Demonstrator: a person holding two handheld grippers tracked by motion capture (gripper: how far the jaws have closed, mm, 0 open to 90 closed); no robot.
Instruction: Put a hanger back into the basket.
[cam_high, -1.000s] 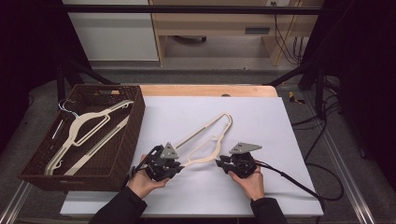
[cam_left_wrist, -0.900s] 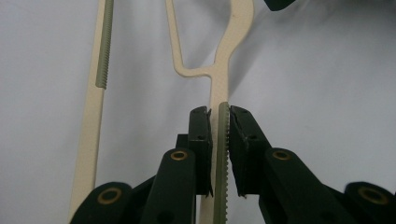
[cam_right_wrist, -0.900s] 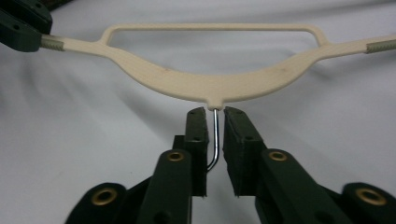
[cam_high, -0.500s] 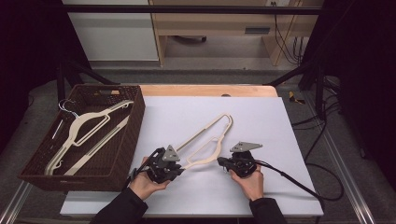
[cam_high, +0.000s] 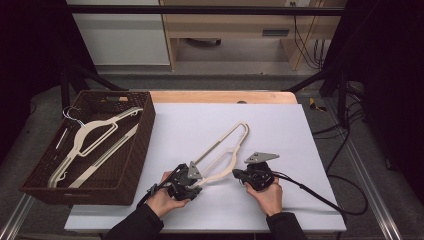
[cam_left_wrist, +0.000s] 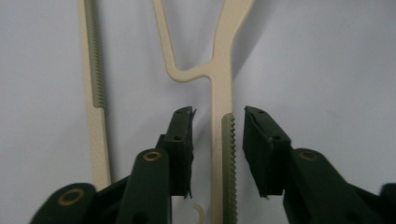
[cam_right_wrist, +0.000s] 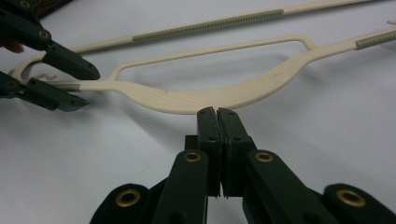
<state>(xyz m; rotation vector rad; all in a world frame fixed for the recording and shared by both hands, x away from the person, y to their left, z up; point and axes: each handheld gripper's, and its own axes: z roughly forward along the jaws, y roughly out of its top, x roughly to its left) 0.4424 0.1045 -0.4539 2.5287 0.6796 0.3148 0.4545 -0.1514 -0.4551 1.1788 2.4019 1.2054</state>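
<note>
High view: a cream plastic hanger (cam_high: 222, 152) lies flat on the white tabletop (cam_high: 280, 130), running from the near centre up and away toward the right, between the person's two hands. The left gripper (cam_high: 189, 181) sits at the hanger's near left end, the right gripper (cam_high: 239, 174) at the curved middle of its near edge. To the left stands a dark wicker basket (cam_high: 137, 150) with another cream hanger (cam_high: 90, 145) lying inside it, well apart from the work. In the left gripper view the jaws stand apart on either side of one arm of the hanger (cam_left_wrist: 219, 93) — the stretch with the ribbed grey-green strip runs straight up between them, with a gap showing on each side, so the pads do not press on it; these jaws have just been opening. A second bar (cam_left_wrist: 95, 93) of the same hanger lies to the left of the jaws, also with a ribbed strip. In the right gripper view the right gripper (cam_right_wrist: 217, 112) has its jaws pressed together, their tips right at the broad curved edge of the hanger (cam_right_wrist: 210, 99); whether any of the plastic is pinched between them cannot be told. Farther off in that view the left gripper (cam_right_wrist: 86, 88) straddles the hanger's thin end with open jaws.
</note>
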